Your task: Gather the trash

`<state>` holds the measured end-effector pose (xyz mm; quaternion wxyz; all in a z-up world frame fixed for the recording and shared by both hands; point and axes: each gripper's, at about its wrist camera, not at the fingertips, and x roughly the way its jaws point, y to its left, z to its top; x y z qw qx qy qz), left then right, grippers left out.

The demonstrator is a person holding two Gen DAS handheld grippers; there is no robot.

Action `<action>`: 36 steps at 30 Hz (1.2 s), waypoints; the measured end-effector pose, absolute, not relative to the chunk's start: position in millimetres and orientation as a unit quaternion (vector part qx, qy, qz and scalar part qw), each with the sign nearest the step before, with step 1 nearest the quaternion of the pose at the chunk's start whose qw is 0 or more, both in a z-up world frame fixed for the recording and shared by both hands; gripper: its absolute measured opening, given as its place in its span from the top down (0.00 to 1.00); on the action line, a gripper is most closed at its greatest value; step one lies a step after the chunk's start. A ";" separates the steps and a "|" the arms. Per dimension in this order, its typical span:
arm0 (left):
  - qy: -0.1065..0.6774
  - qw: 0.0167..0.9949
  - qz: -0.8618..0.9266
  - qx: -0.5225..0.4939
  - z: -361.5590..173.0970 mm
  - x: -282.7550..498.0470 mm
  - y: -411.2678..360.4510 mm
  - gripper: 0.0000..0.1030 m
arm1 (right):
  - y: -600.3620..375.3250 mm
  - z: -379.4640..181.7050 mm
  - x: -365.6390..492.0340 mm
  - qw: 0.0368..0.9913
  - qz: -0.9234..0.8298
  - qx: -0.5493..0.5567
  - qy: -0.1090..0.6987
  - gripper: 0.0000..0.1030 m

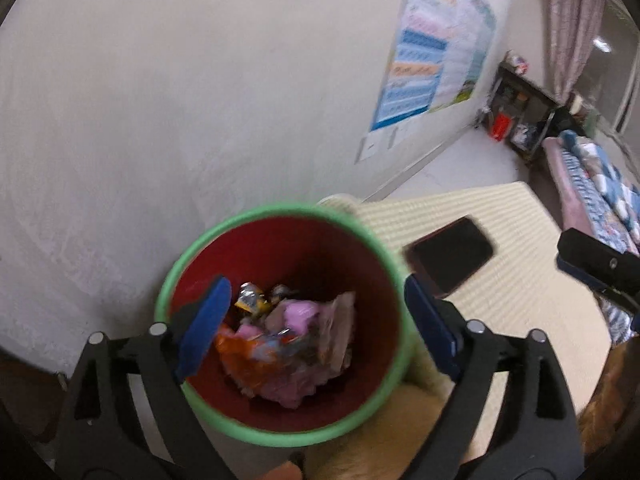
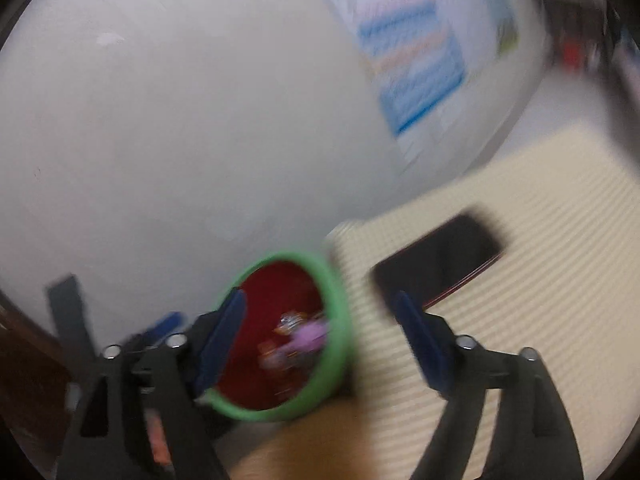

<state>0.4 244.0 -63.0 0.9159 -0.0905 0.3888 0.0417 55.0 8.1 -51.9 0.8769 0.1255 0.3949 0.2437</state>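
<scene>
A red trash bin with a green rim (image 1: 208, 240) stands by the white wall, next to a cream mat. It holds crumpled wrappers (image 1: 288, 332), pink, orange and clear. My left gripper (image 1: 316, 320) hangs open and empty right over the bin's mouth. In the blurred right wrist view the same bin (image 2: 340, 312) sits low and left of centre, with wrappers (image 2: 304, 336) inside. My right gripper (image 2: 320, 340) is open and empty above the bin's right rim and the mat edge. Part of the right gripper (image 1: 600, 268) shows at the right edge of the left wrist view.
A black phone (image 1: 452, 256) lies on the ribbed cream mat (image 1: 520, 280), just right of the bin; it also shows in the right wrist view (image 2: 440, 260). A poster (image 1: 436, 48) hangs on the wall. A dark shelf (image 1: 520, 116) and a bed (image 1: 592, 184) are far right.
</scene>
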 end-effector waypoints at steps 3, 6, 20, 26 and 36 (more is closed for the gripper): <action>0.352 0.932 0.031 -0.079 -40.4 -1.5 215.5 0.05 | -18.9 -26.4 30.1 0.926 0.200 0.066 0.312 0.07; 0.326 0.944 0.033 -0.050 -15.4 0.4 178.0 0.05 | -44.0 -13.0 8.2 0.953 0.161 0.030 0.254 0.07; 0.238 0.969 0.061 0.007 31.1 -9.1 74.1 0.05 | -140.8 -35.4 -32.9 0.977 0.087 0.049 0.190 0.07; 0.242 0.969 0.051 0.018 33.6 -11.9 61.8 0.05 | -153.7 -27.0 -35.3 0.975 0.077 0.077 0.192 0.07; 0.255 0.965 0.052 0.017 29.5 -10.0 64.2 0.05 | -152.6 -31.2 -29.7 0.973 0.075 0.080 0.205 0.07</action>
